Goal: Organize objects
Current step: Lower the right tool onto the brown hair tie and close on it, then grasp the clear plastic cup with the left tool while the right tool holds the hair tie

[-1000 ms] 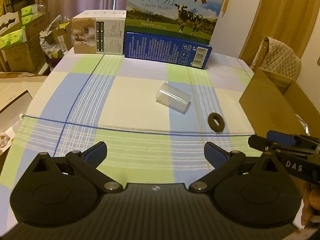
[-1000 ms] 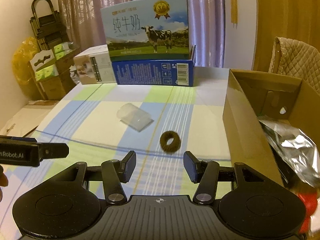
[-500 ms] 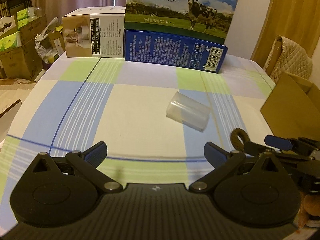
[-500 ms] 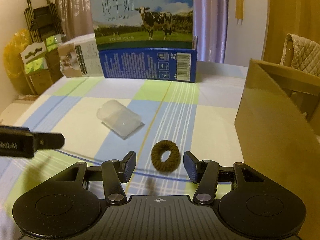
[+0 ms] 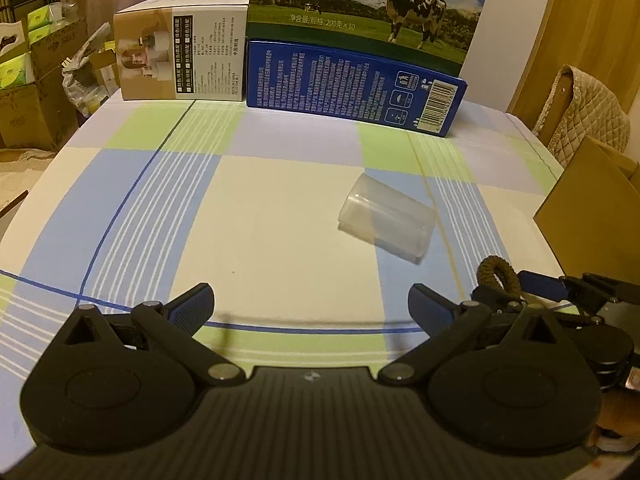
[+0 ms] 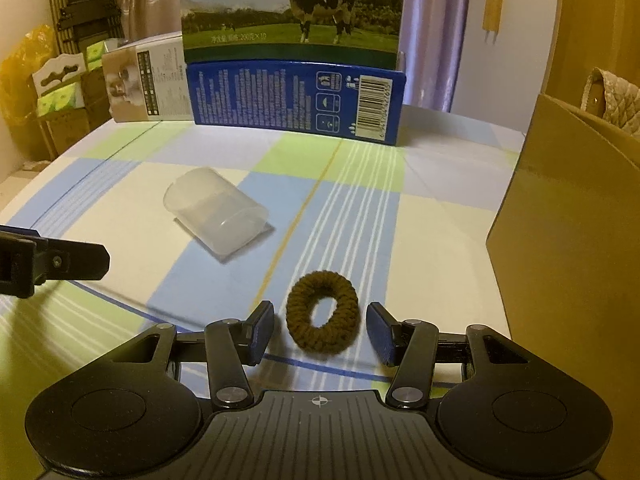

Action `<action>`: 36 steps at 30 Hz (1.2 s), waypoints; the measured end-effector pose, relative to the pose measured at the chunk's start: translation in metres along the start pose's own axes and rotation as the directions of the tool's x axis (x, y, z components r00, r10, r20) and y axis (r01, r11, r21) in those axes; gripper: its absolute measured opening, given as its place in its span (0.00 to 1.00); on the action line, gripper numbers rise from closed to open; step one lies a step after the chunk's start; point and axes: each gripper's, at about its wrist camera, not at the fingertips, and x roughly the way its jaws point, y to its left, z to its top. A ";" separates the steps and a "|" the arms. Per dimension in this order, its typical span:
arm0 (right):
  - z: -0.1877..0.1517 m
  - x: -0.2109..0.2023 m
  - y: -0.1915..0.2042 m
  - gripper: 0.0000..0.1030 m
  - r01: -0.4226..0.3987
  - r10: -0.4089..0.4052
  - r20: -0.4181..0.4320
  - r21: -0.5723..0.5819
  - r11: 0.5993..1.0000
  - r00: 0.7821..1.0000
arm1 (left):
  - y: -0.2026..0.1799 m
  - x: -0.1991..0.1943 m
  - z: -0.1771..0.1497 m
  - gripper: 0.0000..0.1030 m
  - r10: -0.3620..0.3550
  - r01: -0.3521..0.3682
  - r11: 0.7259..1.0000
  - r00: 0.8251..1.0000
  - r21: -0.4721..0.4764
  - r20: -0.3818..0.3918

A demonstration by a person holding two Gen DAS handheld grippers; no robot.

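Note:
A brown knitted hair tie [image 6: 322,316] lies flat on the checked tablecloth [image 6: 420,240]. My right gripper [image 6: 320,334] is open around it, one blue pad on each side with a small gap to each. In the left wrist view the hair tie [image 5: 496,276] shows at the right gripper's fingertips [image 5: 536,282]. A clear plastic cup [image 6: 216,216] lies on its side, left of and beyond the hair tie. My left gripper [image 5: 312,308] is open and holds nothing, and the cup [image 5: 386,220] lies ahead to its right.
A brown cardboard box [image 6: 568,240] stands right of the hair tie. A blue milk carton [image 5: 360,72] and a beige printed box [image 5: 180,52] line the table's far edge. One left gripper finger [image 6: 60,262] reaches in at the left. A padded chair [image 5: 584,116] stands far right.
Both grippers have moved forward and lower over the table. The right gripper has closed in on the hair tie, which now lies between its open fingers. Cup and boxes have stayed put.

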 end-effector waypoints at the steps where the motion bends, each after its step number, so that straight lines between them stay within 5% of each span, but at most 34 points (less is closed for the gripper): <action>1: 0.000 0.000 0.000 0.47 0.001 -0.001 0.002 0.002 1.000 1.000 | 0.000 0.000 0.000 0.98 -0.002 0.002 1.000 1.000 0.000 0.001; 12: 0.004 0.002 0.003 0.16 -0.003 0.003 0.006 0.012 1.000 1.000 | -0.001 0.002 -0.001 0.98 -0.007 0.007 1.000 1.000 -0.003 0.003; 27: 0.037 0.039 0.011 0.16 -0.062 0.065 0.068 -0.057 0.996 0.996 | 0.015 0.017 0.009 0.98 0.001 -0.001 1.000 1.000 -0.026 0.021; 36: 0.025 0.030 0.031 0.16 -0.265 0.275 0.039 -0.173 0.949 0.961 | 0.028 0.023 0.015 0.98 -0.003 0.005 0.998 0.999 -0.062 0.034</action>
